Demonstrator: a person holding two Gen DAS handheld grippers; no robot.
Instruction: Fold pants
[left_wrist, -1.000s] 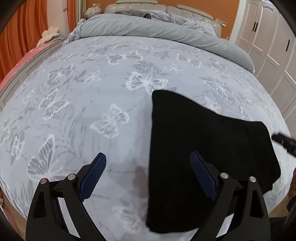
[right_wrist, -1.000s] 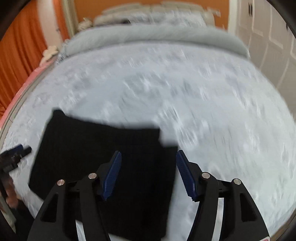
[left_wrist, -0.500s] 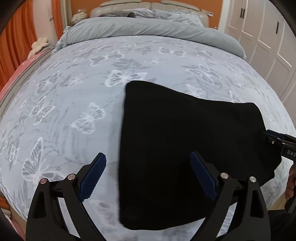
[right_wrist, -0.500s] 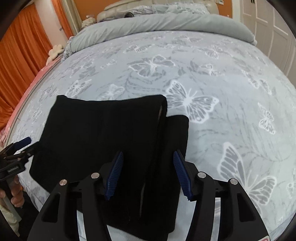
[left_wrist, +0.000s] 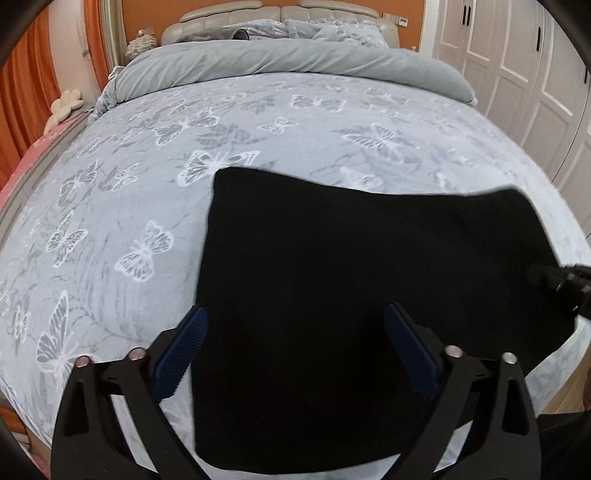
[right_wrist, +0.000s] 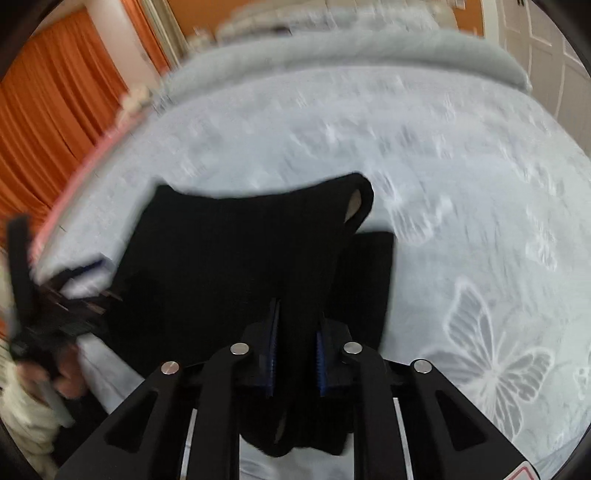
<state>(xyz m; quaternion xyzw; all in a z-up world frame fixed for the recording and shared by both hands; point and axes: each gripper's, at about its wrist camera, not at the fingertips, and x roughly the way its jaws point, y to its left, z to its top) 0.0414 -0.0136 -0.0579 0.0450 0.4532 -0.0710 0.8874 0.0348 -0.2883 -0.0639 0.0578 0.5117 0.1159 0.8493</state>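
On butterfly-print bed (left_wrist: 155, 155), with black pants (left_wrist: 332, 266) lying half-folded at near edge, right tool (right_wrist: 295, 350), jaws just closed onto raised fabric edge, to lift evenly; left tool (left_wrist: 295, 350), gaping wide and empty, to pinch opposite edge first.
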